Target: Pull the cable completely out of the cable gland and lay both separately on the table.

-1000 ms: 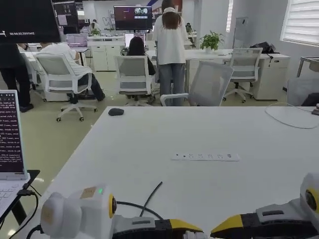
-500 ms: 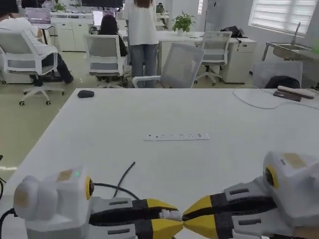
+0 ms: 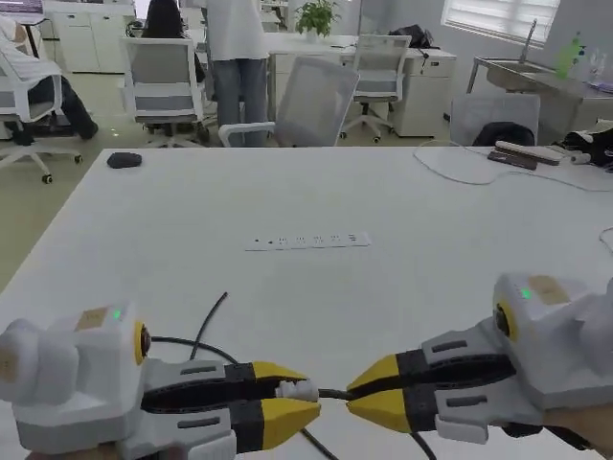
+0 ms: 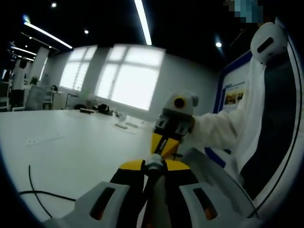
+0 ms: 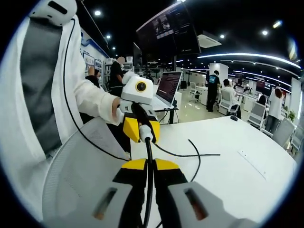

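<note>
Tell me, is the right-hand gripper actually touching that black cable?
Touching. In the right gripper view, the black cable is pinched between the shut yellow jaws of the right gripper, with no gap visible.

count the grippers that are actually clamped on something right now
2. The left gripper is shut on the white cable gland; the right gripper, facing it, is shut on the black cable just beside the gland.

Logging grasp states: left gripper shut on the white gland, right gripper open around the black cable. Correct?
Not open: the right gripper view shows the right gripper shut on the black cable. The left gripper is shut on the white gland.
</note>
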The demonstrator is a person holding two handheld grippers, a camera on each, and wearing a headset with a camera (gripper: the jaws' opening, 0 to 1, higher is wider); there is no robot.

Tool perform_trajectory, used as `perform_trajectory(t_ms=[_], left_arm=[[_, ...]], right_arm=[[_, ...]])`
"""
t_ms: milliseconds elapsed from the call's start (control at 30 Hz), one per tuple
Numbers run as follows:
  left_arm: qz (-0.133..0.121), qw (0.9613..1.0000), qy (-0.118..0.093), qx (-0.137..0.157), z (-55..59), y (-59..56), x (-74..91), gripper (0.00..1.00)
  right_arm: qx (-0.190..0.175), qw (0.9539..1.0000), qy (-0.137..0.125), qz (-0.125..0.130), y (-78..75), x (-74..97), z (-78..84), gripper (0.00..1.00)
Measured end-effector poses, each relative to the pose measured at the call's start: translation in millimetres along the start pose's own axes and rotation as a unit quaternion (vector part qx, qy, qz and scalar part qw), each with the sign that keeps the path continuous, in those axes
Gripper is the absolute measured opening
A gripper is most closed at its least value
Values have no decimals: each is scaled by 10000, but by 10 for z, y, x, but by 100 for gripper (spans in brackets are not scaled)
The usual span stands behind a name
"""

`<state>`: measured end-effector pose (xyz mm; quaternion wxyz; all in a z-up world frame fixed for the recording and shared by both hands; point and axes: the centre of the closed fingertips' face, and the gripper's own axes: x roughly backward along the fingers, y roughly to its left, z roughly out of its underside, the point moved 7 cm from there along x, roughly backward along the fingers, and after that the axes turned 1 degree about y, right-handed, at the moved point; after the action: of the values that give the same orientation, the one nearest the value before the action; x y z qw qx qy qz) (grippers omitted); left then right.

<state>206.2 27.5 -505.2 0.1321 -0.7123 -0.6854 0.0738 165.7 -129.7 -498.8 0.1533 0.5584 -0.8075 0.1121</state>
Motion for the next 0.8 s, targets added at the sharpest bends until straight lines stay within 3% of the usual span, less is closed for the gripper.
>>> perform_trajectory(t_ms=[467,800], left_arm=[[-124,9999,48,65,28,35,66,16],[-196,9997,48,144,29,33,47,16]], right_arm=[[-166,9994,281,143,-90,202,257,3],[-174,9993,302,124,-88,218,276,3]])
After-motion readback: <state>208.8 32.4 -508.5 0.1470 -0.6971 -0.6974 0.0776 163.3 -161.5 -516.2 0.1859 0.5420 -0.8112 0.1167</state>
